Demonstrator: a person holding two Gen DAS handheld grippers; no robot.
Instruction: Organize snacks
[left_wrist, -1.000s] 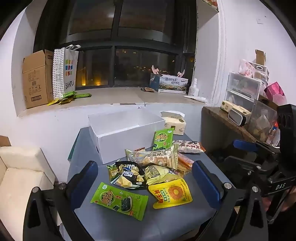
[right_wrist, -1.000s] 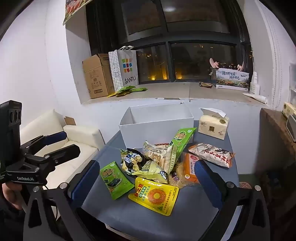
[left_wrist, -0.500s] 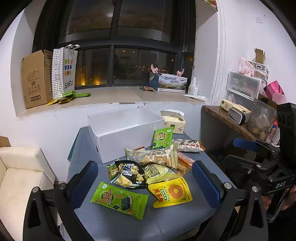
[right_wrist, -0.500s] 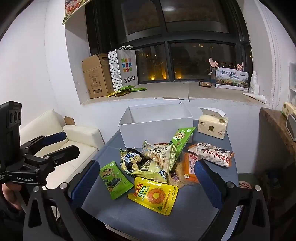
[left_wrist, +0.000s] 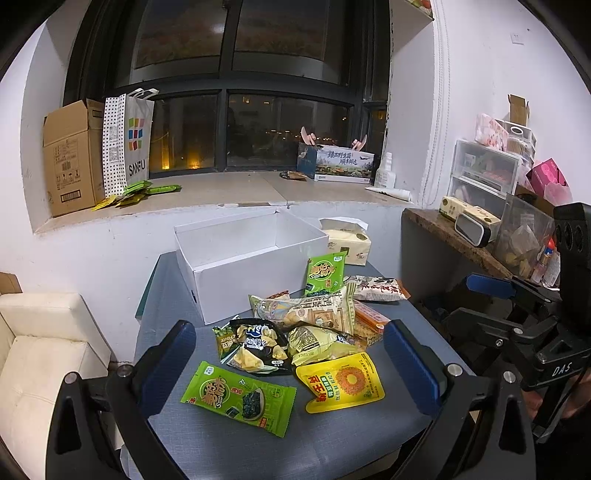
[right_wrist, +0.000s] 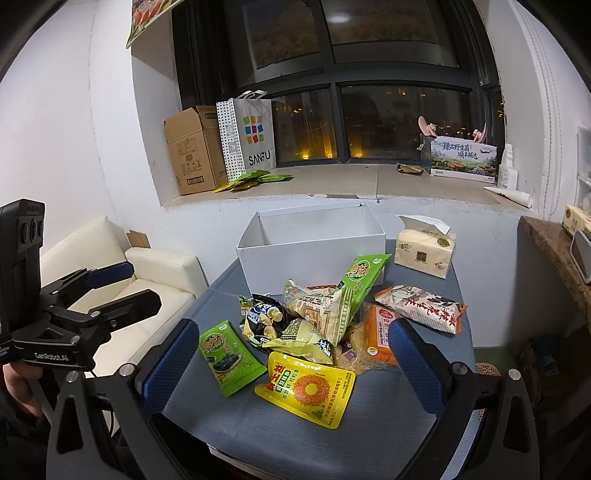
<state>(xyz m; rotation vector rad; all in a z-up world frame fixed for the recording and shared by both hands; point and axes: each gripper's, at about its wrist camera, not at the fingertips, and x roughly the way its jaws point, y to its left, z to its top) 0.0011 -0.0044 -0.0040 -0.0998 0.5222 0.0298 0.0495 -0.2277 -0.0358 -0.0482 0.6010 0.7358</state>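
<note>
Blue-padded jaws of the left gripper (left_wrist: 288, 365) and right gripper (right_wrist: 293, 363) gape wide, holding nothing, above the table's near edge. Nearest lie a yellow sunflower-seed pouch (right_wrist: 306, 387) and green seaweed packet (left_wrist: 240, 397); behind them, heaped snack bags (right_wrist: 314, 310), then an empty white box (left_wrist: 243, 266). Farther, a tissue pack (right_wrist: 424, 251) and a "SANFU" bag (right_wrist: 251, 136) on the sill.

White walls, dark night window (left_wrist: 255, 122), cream sofa (right_wrist: 147, 269) beside grey table (left_wrist: 221, 435).
</note>
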